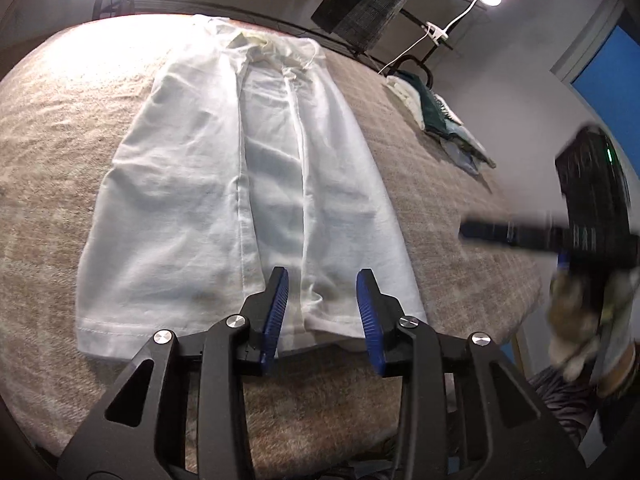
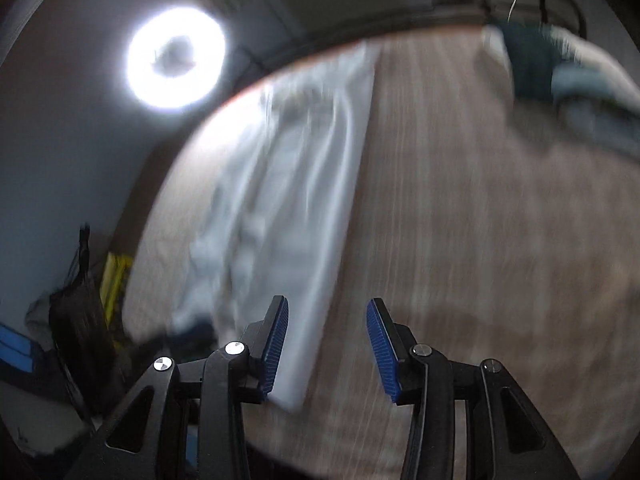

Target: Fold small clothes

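White trousers [image 1: 240, 184] lie flat and lengthwise on the brown blanket-covered table [image 1: 60, 128], waistband at the far end, leg hems nearest me. My left gripper [image 1: 322, 280] is open and empty, hovering just above the near hem of the right leg. My right gripper [image 2: 328, 308] is open and empty, above the trousers' right edge [image 2: 320, 208] and the table [image 2: 460, 240]; this view is motion-blurred. The right gripper also shows blurred at the right of the left wrist view [image 1: 520, 234].
A pile of folded clothes [image 1: 436, 120] sits at the table's far right; it also shows in the right wrist view [image 2: 560, 68]. A ring light [image 2: 176, 58] stands beyond the far edge. A rack with dark items [image 1: 372, 4] hangs behind. The table's near edge is just below my grippers.
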A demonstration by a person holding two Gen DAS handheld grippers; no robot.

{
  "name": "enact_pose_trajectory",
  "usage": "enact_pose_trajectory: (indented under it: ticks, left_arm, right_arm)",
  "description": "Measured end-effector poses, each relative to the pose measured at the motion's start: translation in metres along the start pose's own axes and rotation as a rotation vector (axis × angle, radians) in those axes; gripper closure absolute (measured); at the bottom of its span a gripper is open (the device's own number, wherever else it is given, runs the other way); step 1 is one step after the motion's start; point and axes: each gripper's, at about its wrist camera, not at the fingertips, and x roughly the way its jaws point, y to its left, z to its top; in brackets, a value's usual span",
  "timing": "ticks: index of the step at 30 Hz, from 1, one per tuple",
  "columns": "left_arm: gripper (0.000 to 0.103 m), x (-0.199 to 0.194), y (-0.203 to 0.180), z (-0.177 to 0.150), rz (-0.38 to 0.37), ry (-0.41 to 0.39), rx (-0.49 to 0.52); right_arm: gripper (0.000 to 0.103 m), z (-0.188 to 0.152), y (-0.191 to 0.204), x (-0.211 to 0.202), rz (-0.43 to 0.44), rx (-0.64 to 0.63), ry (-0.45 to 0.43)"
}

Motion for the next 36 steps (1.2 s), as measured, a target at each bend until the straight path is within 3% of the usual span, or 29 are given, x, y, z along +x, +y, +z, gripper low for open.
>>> enact_pose_trajectory:
  ticks: [3,5,6,9,11,13,21,23,25,26,29,31,33,36]
  left_arm:
    - [0.068,0.008,-0.002,0.0,0.029,0.013,0.014]
    - [0.083,0.015,-0.004,0.0,0.043,0.025,0.027]
    - [0.095,0.018,-0.005,0.0,0.039,0.033,0.03]
    - [0.103,0.023,-0.006,-0.001,0.026,0.029,0.035]
    - [0.103,0.022,-0.008,-0.003,0.034,0.017,0.046]
    - [0.103,0.014,-0.008,-0.006,0.016,0.002,0.026]
    - [0.103,0.009,-0.008,-0.016,0.034,-0.014,0.027]
    - [0.098,0.006,-0.01,-0.013,0.034,-0.019,0.028]
    - [0.067,0.006,-0.011,-0.008,0.042,-0.03,0.033]
    - [0.059,0.009,-0.011,-0.005,0.054,-0.025,0.033]
    - [0.057,0.02,-0.008,-0.001,0.078,0.001,0.027]
    - [0.103,0.028,-0.007,0.0,0.074,0.026,0.031]
    - [0.103,0.029,-0.008,-0.001,0.056,0.026,0.035]
    - [0.103,0.018,-0.013,-0.006,0.023,0.01,0.027]
  right_arm:
    - [0.059,-0.016,0.003,0.02,0.014,-0.016,0.059]
    - [0.059,-0.021,0.003,0.03,0.016,-0.02,0.077]
    - [0.059,-0.026,0.003,0.032,0.018,-0.023,0.084]
    - [0.06,-0.03,0.002,0.04,0.025,-0.02,0.104]
    - [0.069,-0.034,0.004,0.041,0.019,-0.037,0.104]
    - [0.103,-0.036,0.006,0.043,0.016,-0.07,0.116]
    - [0.103,-0.04,0.005,0.032,0.011,-0.084,0.072]
    - [0.103,-0.042,0.007,0.033,0.005,-0.1,0.073]
    - [0.103,-0.044,0.012,0.035,-0.006,-0.128,0.078]
    - [0.103,-0.044,0.013,0.036,-0.006,-0.13,0.081]
    - [0.101,-0.044,0.013,0.039,-0.012,-0.128,0.094]
    - [0.098,-0.044,0.012,0.04,-0.014,-0.128,0.096]
    - [0.096,-0.044,0.01,0.041,-0.015,-0.12,0.096]
    - [0.101,-0.045,0.008,0.041,-0.005,-0.113,0.103]
